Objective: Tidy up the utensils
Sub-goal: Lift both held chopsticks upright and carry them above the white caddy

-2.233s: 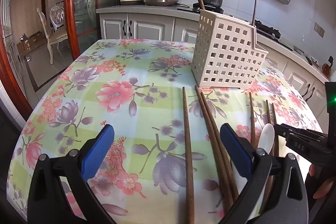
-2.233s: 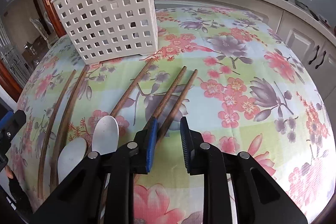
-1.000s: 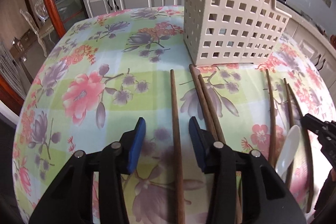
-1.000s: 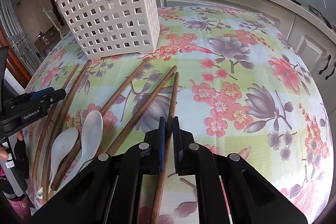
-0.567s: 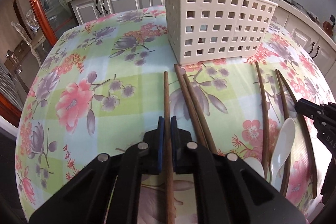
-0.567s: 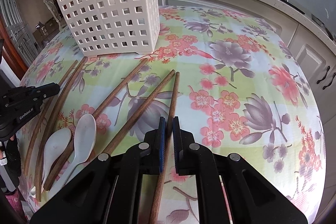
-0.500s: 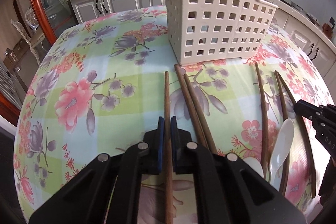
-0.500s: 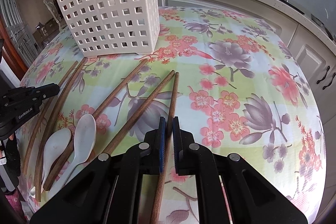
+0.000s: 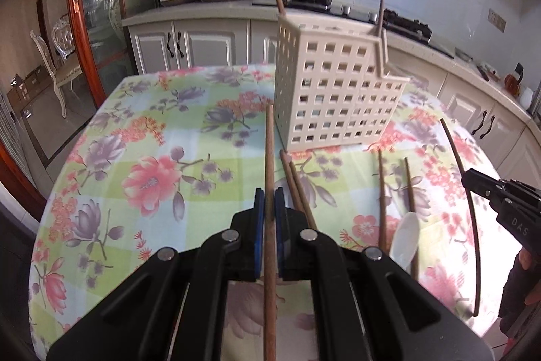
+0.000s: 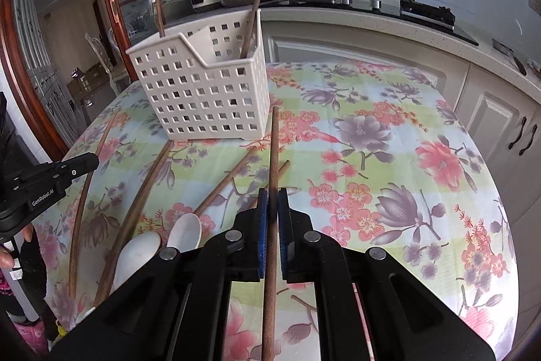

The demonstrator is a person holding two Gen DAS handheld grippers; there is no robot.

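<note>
Now each gripper (image 9: 269, 216) (image 10: 272, 216) clamps a chopstick (image 9: 269, 158) (image 10: 274, 151) pointing toward the basket (image 9: 333, 97).

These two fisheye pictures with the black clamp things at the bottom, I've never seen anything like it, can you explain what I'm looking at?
There is no robot here. A person holds a hand-held claw in each hand, and each claw has a camera looking forward along its two fingers. One picture is from the left claw, the other from the right claw. Each is shut on a wooden chopstick: the left chopstick and the right chopstick, both pointing towards a white slotted basket that stands on the flowered tablecloth and already has two chopsticks standing in it. More loose chopsticks and two white spoons lie on the cloth. Each claw also shows at the edge of the other's picture.
</note>
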